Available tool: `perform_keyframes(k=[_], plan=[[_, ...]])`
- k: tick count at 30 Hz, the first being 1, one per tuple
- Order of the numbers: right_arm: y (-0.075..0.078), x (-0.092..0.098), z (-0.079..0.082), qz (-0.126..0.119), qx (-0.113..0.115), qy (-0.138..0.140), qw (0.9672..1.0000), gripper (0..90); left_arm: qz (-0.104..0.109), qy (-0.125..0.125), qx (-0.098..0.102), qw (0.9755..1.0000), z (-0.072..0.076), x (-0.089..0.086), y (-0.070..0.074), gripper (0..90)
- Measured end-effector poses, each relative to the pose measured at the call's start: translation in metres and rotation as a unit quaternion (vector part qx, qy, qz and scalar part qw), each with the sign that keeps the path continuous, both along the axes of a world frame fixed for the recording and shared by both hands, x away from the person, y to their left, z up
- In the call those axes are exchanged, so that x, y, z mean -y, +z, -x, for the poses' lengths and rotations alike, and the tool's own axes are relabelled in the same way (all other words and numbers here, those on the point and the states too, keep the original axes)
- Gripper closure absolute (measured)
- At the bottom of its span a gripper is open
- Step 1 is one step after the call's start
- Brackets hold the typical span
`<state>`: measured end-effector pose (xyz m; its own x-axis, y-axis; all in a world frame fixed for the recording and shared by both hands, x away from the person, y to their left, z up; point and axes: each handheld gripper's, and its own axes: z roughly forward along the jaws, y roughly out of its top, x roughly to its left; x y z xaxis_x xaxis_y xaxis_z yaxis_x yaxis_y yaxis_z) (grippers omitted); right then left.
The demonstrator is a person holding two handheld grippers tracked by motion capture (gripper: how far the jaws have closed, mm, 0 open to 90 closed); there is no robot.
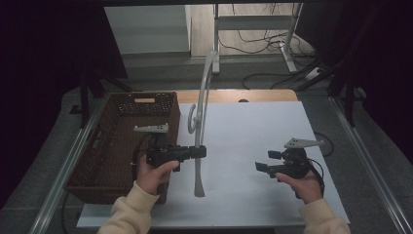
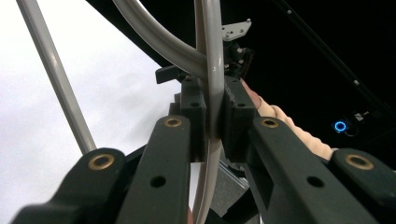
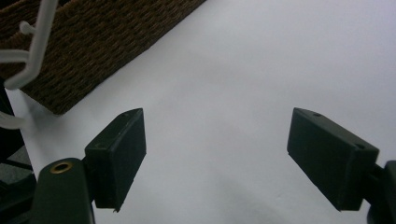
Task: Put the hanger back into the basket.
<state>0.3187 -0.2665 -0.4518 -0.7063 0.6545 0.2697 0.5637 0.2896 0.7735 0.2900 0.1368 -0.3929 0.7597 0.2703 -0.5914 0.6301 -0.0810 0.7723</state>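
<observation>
White table [image 1: 253, 146]: left gripper [image 1: 200, 152] clamps grey hanger [image 1: 202, 97]; no writing legible.

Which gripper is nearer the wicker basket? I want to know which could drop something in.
Left. The left gripper, shut on a grey hanger, sits just beside the wicker basket. The right gripper, open, is farther off across the white table.

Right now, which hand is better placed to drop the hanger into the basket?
Left. The left tool is shut on the grey hanger, right beside the brown basket. The right tool is open, empty, and farther away over the white sheet.
</observation>
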Motion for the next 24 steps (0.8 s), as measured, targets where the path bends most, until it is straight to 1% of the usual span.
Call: perform_keyframes(k=[2, 4, 10, 13, 15, 18, 22, 24], plan=[[0.000, 0.000, 0.000, 0.000, 0.002, 0.001, 1.0000, 19.5, -0.008, -0.003, 0.005, 1.0000, -0.001, -0.003, 0.006, 81.2], [-0.001, 0.000, -0.001, 0.001, 0.001, 0.001, 1.0000, 19.4, -0.011, -0.007, 0.009, 0.9999, -0.001, -0.007, 0.012, 81.2], [-0.002, 0.001, -0.002, 0.003, -0.001, -0.004, 1.0000, 19.2, -0.007, -0.026, 0.010, 0.9996, -0.005, -0.021, 0.026, 81.2], [-0.002, 0.001, -0.002, 0.004, -0.003, -0.003, 1.0000, 19.2, -0.006, -0.040, 0.010, 0.9991, -0.009, -0.030, 0.031, 81.2], [-0.003, 0.001, -0.002, 0.004, -0.007, -0.004, 1.0000, 19.1, -0.006, -0.045, 0.007, 0.9989, -0.011, -0.037, 0.032, 81.2], [-0.003, 0.001, -0.002, 0.004, -0.005, -0.005, 1.0000, 19.1, -0.005, -0.049, 0.003, 0.9988, -0.015, -0.045, 0.034, 81.2], [-0.004, 0.001, -0.003, 0.004, -0.003, -0.006, 1.0000, 19.0, -0.020, -0.049, 0.004, 0.9986, -0.019, -0.059, 0.038, 81.2], [-0.004, 0.001, -0.003, 0.005, -0.005, -0.006, 1.0000, 19.0, -0.027, -0.051, 0.004, 0.9983, -0.020, -0.065, 0.040, 81.2]])
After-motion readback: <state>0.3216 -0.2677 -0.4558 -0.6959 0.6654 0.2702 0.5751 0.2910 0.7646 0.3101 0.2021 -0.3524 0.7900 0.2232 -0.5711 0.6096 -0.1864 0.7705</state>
